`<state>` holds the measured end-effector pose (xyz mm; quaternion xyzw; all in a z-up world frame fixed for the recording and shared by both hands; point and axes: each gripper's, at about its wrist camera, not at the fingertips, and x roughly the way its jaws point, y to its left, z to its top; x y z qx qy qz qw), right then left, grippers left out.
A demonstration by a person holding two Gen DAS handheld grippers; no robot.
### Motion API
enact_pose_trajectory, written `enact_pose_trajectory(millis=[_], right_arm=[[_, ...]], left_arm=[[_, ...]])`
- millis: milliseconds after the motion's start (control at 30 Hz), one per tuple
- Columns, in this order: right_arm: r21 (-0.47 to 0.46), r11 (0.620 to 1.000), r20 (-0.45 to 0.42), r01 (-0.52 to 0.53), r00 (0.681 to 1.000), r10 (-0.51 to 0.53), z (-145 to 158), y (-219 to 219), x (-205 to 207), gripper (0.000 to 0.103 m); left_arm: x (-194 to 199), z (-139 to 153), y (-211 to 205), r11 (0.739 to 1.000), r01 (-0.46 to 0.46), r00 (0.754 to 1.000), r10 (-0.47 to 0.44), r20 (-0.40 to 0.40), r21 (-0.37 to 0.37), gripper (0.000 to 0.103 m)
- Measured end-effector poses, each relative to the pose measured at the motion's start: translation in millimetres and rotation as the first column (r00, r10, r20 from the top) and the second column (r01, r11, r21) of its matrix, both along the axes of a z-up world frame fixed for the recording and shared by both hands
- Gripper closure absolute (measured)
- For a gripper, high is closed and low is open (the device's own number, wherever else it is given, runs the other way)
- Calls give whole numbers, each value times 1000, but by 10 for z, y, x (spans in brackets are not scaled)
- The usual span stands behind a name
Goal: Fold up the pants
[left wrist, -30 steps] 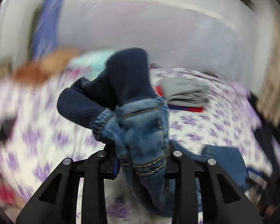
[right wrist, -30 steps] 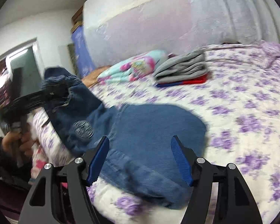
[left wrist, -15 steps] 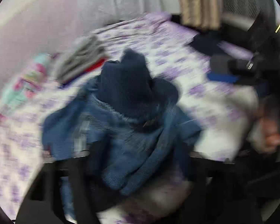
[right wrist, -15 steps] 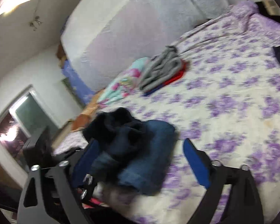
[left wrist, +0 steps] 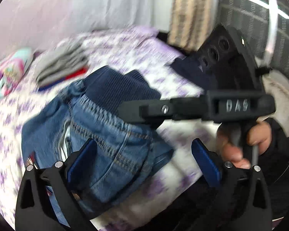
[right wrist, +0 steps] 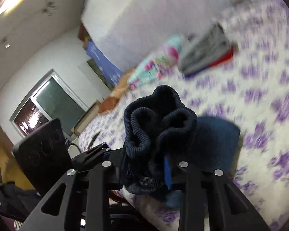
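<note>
The denim pants (left wrist: 113, 144) lie bunched on the near edge of the bed (left wrist: 136, 46), whose sheet is white with purple flowers, and their dark ribbed waistband (left wrist: 117, 88) stands up above the blue denim. In the left wrist view the left gripper (left wrist: 143, 156) has its blue-padded fingers spread wide, one pad (left wrist: 81, 159) over the denim and the other beside the bed edge — nothing is pinched between them. The right gripper (left wrist: 136, 111) reaches in from the right of that view, its tip at the waistband, with the person's hand (left wrist: 242, 144) on its handle. In the right wrist view the right gripper (right wrist: 154, 165) has its fingers drawn close together on the ribbed waistband (right wrist: 160, 119), which puckers into folds just above them. Farther back on the bed sit a folded grey stack (right wrist: 206, 50) on something red and a turquoise-and-pink bundle (right wrist: 158, 61) — both blurred.
</note>
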<state>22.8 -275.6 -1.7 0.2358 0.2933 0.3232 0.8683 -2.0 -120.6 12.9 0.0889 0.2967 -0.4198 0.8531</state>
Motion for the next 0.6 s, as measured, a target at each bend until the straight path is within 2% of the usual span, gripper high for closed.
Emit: enact_pose_trajectory(millis=[67,100,133,167,200,233,267,300,333,400,433,500,533,567,600], right_arm=[[-31,998,70,47,997,-45,119,-51,-175,73],[-42,996,73,83,994,-80,118,-124,-227,70],[-43,993,37,114,993,-113,45,-191,-204,67],[-51,986,-35,158,987,-160,-97,-266,-132,54],[-70,976,-152,205,965,-213,-352,-372,-37,41],[-52,974,-223,221,948,-227,-515,-456,-11,36],[-22,973,-270,231,935,-228,-616,-516,-15,35],[-4,972,-252,233,941,-227,-582,-533,-88,35],[-26,970,-206,243,948,-243,-485,-523,-150,35],[-69,955,-24,287,957,-290,-91,-489,-345,36],[-68,953,66,294,955,-290,130,-460,-433,37],[-85,959,176,271,951,-253,457,-360,-523,37],[-104,968,203,228,958,-204,587,-241,-501,37],[-120,978,207,173,967,-146,659,-93,-426,37],[-140,980,197,138,974,-109,668,19,-352,37]], left_arm=[[-104,131,-77,999,41,998,-40,57,-14,6],[-105,127,-140,998,57,997,-57,58,-1,6],[-20,39,-224,998,58,998,-59,12,24,6],[64,-45,-271,998,60,997,-58,-42,32,6],[198,-188,-317,997,60,992,-55,-115,42,7],[360,-383,-334,997,72,978,-63,-197,38,7],[380,-416,-316,996,82,975,-76,-209,22,8],[341,-385,-283,996,91,975,-89,-202,2,8],[274,-293,-231,994,104,976,-106,-189,-20,8],[139,-100,-76,990,126,978,-135,-157,-68,7],[16,58,78,988,123,986,-133,-101,-97,7],[-120,192,249,991,92,995,-95,-28,-101,5],[-146,209,344,995,56,998,-58,-11,-86,5],[-114,181,402,997,24,999,-26,-28,-68,5],[-24,78,463,999,-15,997,11,-82,-53,5]])
